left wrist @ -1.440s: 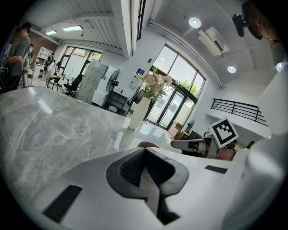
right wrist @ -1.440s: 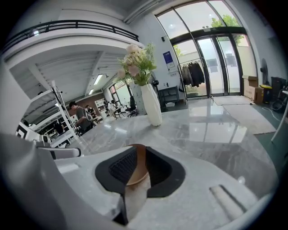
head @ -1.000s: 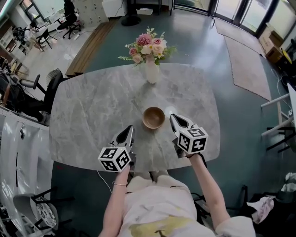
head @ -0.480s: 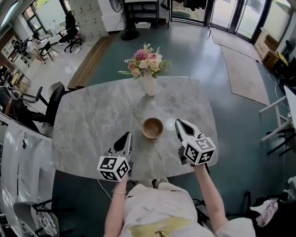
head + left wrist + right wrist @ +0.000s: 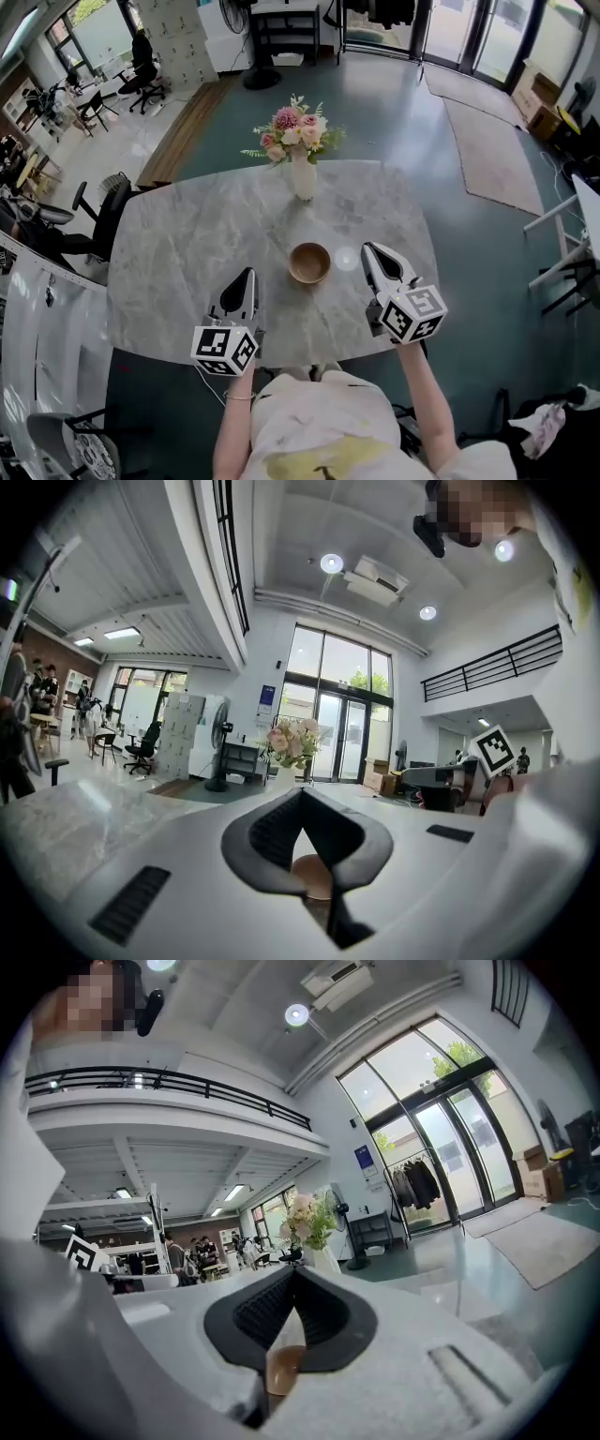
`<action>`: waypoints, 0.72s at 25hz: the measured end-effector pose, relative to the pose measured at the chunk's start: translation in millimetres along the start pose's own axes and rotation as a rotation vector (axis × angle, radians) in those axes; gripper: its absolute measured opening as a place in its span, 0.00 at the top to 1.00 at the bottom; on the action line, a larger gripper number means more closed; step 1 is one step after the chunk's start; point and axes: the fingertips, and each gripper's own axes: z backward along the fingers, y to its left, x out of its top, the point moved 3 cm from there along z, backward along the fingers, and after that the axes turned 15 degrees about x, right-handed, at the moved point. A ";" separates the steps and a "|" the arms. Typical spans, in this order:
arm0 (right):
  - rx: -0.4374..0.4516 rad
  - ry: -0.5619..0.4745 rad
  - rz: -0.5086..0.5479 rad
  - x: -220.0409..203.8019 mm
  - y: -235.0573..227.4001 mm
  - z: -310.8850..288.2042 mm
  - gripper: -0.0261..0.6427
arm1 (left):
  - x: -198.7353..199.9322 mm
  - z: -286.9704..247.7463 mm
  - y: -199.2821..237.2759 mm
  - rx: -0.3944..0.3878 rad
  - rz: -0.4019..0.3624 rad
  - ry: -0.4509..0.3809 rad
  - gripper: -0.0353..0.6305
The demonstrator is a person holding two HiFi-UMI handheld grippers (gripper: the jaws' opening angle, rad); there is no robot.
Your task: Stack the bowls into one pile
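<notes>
- Head view: 1 brown bowl (image 5: 309, 262) stands on the marble surface (image 5: 178, 244), nearer the person's edge than the far one. The left gripper (image 5: 247, 274) and right gripper (image 5: 369, 249) flank it, both apart from it, their marker cubes out past the near edge. A vase of flowers (image 5: 302, 155) stands by the far edge, well apart from the bowl. Bare surface lies open to the left and right.
- Left gripper view: the jaws are pressed together with nothing pinched. The bowl (image 5: 314, 878) shows low behind them, the flowers (image 5: 291, 742) beyond, open surface (image 5: 66, 827) to the left.
- Right gripper view: the jaws are closed on nothing. The bowl (image 5: 281, 1368) peeks through beneath their tips and the flowers (image 5: 309, 1213) rise above.
</notes>
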 end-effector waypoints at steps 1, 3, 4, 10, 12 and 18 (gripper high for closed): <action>-0.002 -0.004 0.004 0.5 0.4 0.8 0.95 | 0.5 0.4 0.2 0.001 -0.002 -0.003 0.95; -0.006 -0.011 0.008 1.4 1.9 2.8 0.95 | 1.1 2.3 0.3 0.003 0.000 -0.006 0.95; -0.009 -0.014 0.010 1.8 3.0 4.2 0.95 | 1.2 3.8 0.2 0.004 0.001 -0.006 0.95; -0.023 -0.021 0.022 3.2 5.4 10.4 0.95 | 0.6 10.5 0.0 0.011 0.001 -0.001 0.95; -0.028 -0.022 0.025 3.2 5.2 11.8 0.95 | 0.4 12.1 0.2 0.015 0.001 -0.002 0.95; -0.046 -0.030 0.042 4.3 4.3 15.1 0.95 | 0.0 14.7 1.8 0.034 0.002 0.000 0.95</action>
